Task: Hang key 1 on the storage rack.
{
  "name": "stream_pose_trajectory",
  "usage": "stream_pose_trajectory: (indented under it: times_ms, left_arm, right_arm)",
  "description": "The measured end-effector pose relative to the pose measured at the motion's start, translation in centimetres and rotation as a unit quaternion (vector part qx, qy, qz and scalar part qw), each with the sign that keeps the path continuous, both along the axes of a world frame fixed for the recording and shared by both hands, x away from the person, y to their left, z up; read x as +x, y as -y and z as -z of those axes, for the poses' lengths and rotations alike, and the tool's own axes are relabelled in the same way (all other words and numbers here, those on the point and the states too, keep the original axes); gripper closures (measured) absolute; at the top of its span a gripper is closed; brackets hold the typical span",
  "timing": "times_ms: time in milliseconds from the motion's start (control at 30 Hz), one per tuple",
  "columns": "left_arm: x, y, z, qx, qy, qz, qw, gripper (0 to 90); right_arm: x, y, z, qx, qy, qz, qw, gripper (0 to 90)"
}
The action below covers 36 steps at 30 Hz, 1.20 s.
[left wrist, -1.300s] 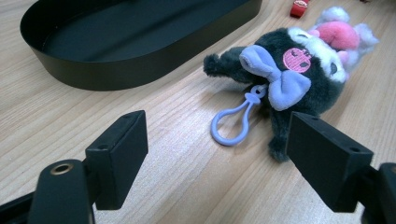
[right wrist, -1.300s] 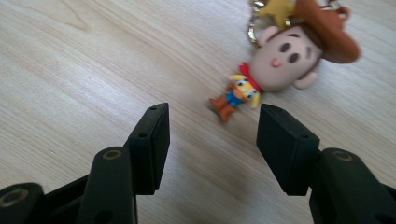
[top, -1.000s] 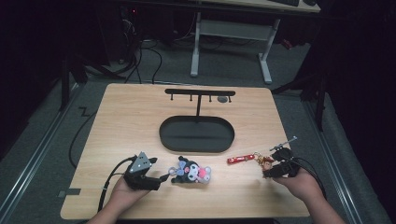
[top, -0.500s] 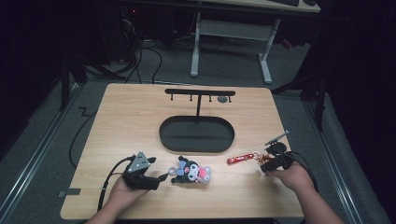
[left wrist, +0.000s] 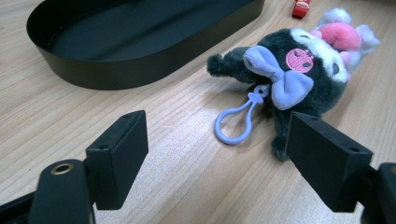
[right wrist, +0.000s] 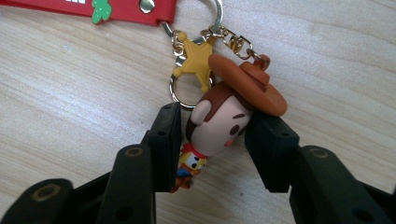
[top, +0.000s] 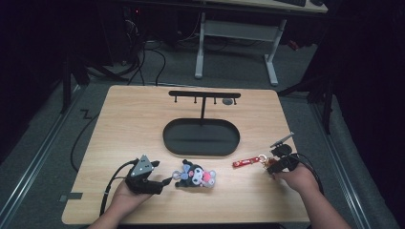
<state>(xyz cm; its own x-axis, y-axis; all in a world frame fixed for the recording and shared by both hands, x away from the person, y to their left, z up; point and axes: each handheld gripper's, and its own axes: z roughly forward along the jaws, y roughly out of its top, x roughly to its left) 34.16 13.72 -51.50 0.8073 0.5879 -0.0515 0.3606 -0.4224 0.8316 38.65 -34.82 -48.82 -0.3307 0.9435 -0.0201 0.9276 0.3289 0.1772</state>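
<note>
A keychain lies at the table's right front: a red strap (right wrist: pixel 116 7), a yellow star (right wrist: pixel 198 60) and a small cowboy figure (right wrist: pixel 219 121) with a brown hat. My right gripper (right wrist: pixel 212 144) has just been closing, and its pads now press the figure's head from both sides. In the high view that gripper (top: pixel 273 165) sits at the strap's (top: pixel 244 162) right end. My left gripper (left wrist: pixel 215 154) stands open on the table, nothing between its jaws. Just past it lies a dark plush toy (left wrist: pixel 299 70) with a lilac bow and a lilac clip loop (left wrist: pixel 233 123).
A black oval tray (top: pixel 167 138) sits mid-table, with a black T-shaped hook stand (top: pixel 204 95) rising at its far side. The tray's wall (left wrist: pixel 140 70) is close ahead of the left gripper. Cables trail off the table from both grippers.
My right hand has shifted a little left, toward the keychain, and its jaws have come together on the cowboy figure. The left hand and the plush toy have stayed put.
</note>
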Motion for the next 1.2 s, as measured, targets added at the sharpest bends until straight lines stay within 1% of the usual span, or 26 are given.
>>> stream_pose_trajectory:
  times_ms: [133,233,267,333,567,633,667,733,800,833,867,967,1000,1067,1100,1133,1200]
  left_arm:
    - [0.0,0.0,0.0,0.0,0.0,0.001,1.0,21.6]
    - [0.0,0.0,0.0,-0.001,0.0,0.0,1.0,21.6]
    - [0.0,0.0,0.0,-0.001,0.0,0.0,1.0,21.7]
    - [0.0,0.0,0.0,-0.001,0.0,0.001,1.0,21.7]
    - [-0.1,0.0,0.0,0.0,0.0,0.002,1.0,21.7]
    - [0.0,0.0,0.0,0.0,0.0,0.001,1.0,21.7]
    - [0.0,0.0,0.0,0.001,0.0,0.001,1.0,21.7]
    - [0.0,0.0,0.0,0.001,0.0,0.001,1.0,21.7]
    - [0.0,0.0,0.0,0.0,-0.001,0.001,1.0,21.7]
    - [0.0,0.0,0.0,0.0,-0.002,0.002,1.0,21.8]
    - [0.0,0.0,0.0,0.001,-0.002,0.002,1.0,21.8]
    - [0.0,0.1,0.1,0.001,-0.001,0.002,1.0,21.9]
    - [0.0,0.1,0.0,0.0,-0.001,0.003,1.0,21.9]
    - [0.0,0.1,0.0,0.0,0.0,0.003,1.0,21.9]
    - [0.0,0.1,0.0,0.0,-0.001,0.003,1.0,21.9]
    - [0.0,0.2,0.0,0.0,-0.001,0.003,1.0,21.9]
    - [0.0,0.2,0.0,-0.001,-0.001,0.004,1.0,21.9]
  right_arm:
    - [0.4,0.0,0.0,0.002,-0.003,-0.002,1.0,58.9]
    - [0.6,-0.1,0.0,-0.003,-0.005,-0.003,1.0,59.6]
    - [0.6,-0.1,0.0,0.001,-0.002,-0.005,1.0,59.7]
    - [0.6,-0.1,0.0,0.0,-0.004,-0.006,1.0,60.3]
    - [0.5,-0.2,0.0,0.0,-0.006,0.0,1.0,62.4]
    - [0.5,-0.2,-0.1,-0.002,-0.009,-0.004,1.0,63.2]
    - [0.3,-0.3,-0.2,-0.002,-0.012,-0.011,0.9999,63.5]
    - [0.2,-0.3,-0.2,-0.002,-0.011,-0.015,0.9998,63.6]
    - [-0.1,-0.3,-0.5,0.008,-0.012,-0.017,0.9998,63.6]
    - [-0.4,-0.2,-1.0,0.029,-0.017,-0.014,0.9993,63.7]
    - [-0.6,-0.1,-1.1,0.038,-0.019,-0.017,0.9989,63.7]
    - [-1.0,-0.2,-1.5,0.039,-0.022,-0.025,0.9987,63.7]
    - [-1.4,-0.3,-1.9,0.039,-0.025,-0.03,0.9985,63.7]
    - [-1.5,-0.4,-2.1,0.041,-0.026,-0.029,0.9984,63.8]
    - [-1.6,-0.4,-2.5,0.042,-0.029,-0.031,0.9982,63.7]
    - [-1.7,-0.4,-2.7,0.051,-0.031,-0.03,0.9978,63.7]
    - [-1.9,-0.5,-3.5,0.053,-0.032,-0.028,0.9977,63.7]
